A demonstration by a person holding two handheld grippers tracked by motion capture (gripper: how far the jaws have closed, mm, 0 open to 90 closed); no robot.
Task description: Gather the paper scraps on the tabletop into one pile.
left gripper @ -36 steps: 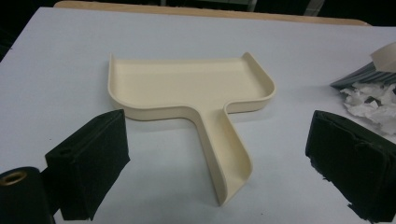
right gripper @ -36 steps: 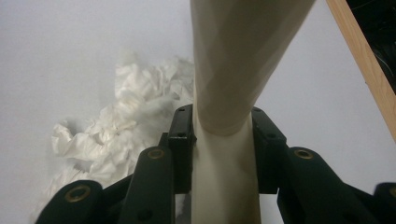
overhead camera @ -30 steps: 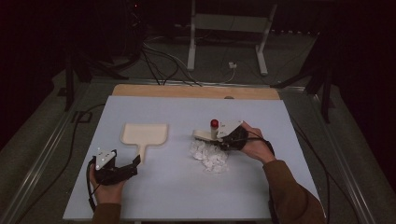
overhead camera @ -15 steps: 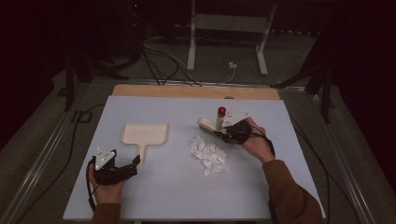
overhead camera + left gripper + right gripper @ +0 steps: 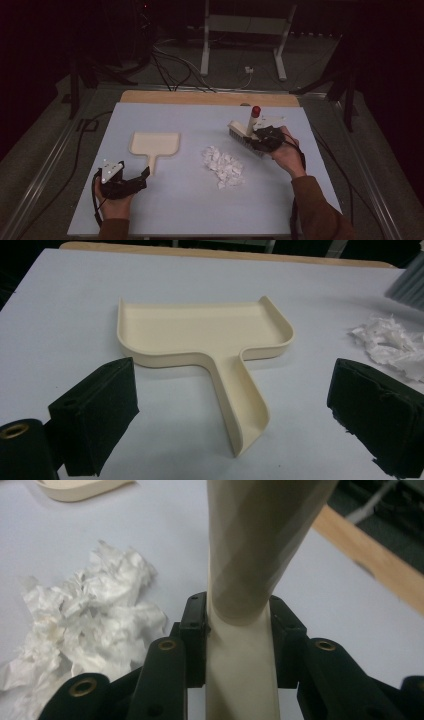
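Nearest the front edge of the table (image 5: 165,215), toward its left corner, the left gripper (image 5: 142,176) rested low in the person's left hand (image 5: 116,204), its fingers (image 5: 95,415) spread wide with nothing between them. The left gripper view showed what the high view could not: the dustpan (image 5: 205,335) lay with its handle pointing back between those open fingers, the handle's end just short of them. Beyond, around the middle of the table, a heap of torn white paper (image 5: 224,166) lay loose, well apart from the dustpan. Farther back, near the right edge, the right gripper (image 5: 261,141) was closed on the cream handle of a brush (image 5: 243,131) with a red tip, held tilted above the table. The right gripper view made the hold plain: both fingers (image 5: 192,635) pressed against the brush handle, with the paper just beside and the table's wooden back edge (image 5: 380,555) beyond.
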